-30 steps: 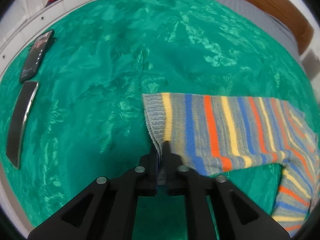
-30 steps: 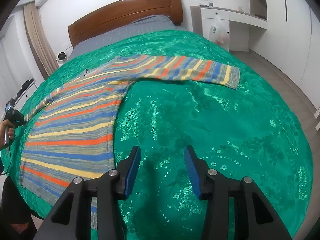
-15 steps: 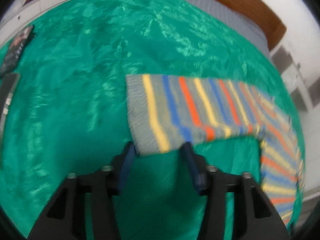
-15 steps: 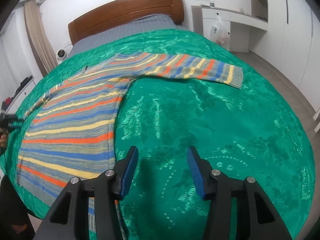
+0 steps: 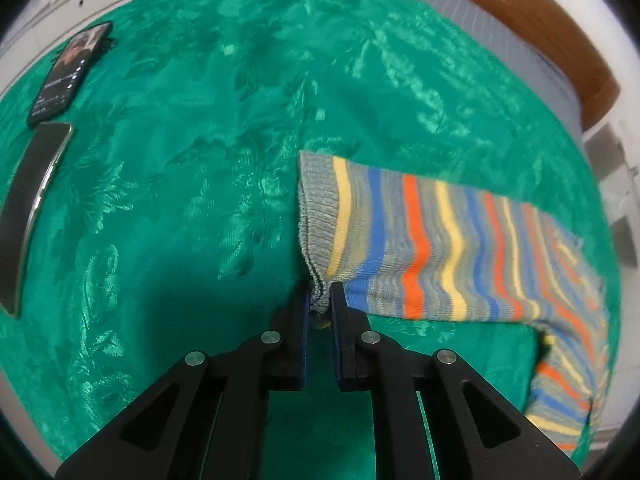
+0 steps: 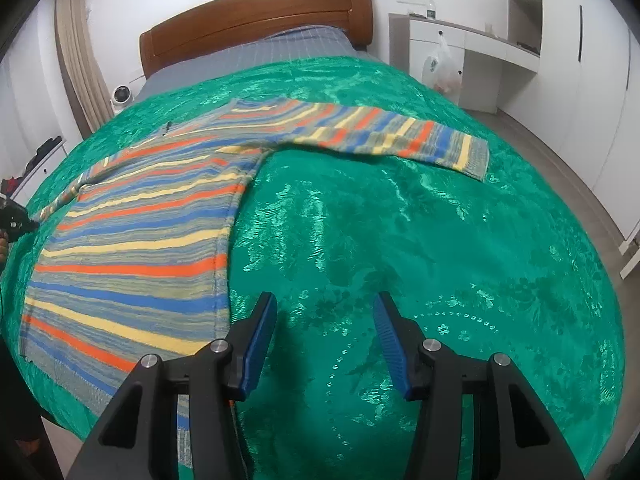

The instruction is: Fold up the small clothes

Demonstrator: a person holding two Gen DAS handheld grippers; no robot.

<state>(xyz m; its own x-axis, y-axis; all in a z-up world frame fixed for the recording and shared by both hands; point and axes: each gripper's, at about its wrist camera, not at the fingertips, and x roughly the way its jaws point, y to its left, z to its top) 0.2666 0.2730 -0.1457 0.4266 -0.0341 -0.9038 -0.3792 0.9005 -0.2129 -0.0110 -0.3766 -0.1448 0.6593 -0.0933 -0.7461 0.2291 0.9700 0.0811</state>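
A striped knit sweater [image 6: 132, 256] in grey, blue, orange and yellow lies flat on the green bedspread [image 6: 420, 248], both sleeves spread out. My left gripper [image 5: 320, 292] is shut on the grey cuff [image 5: 316, 216] of the left sleeve [image 5: 440, 248], pinching its near corner. It also shows far left in the right wrist view [image 6: 16, 220]. My right gripper [image 6: 326, 320] is open and empty, above the bedspread just right of the sweater's side edge. The right sleeve [image 6: 384, 136] stretches towards the bed's right side.
Two phones lie on the bedspread at the left: one lit [image 5: 68, 76], one dark [image 5: 28, 208]. A wooden headboard [image 6: 256, 20] and grey sheet [image 6: 256, 56] are at the back. White cabinets [image 6: 500, 60] and a plastic bag [image 6: 440, 68] stand at the right.
My left gripper opened around the cuff half a second ago and has shut on it again. My right gripper has dropped slightly closer to the bedspread, still open.
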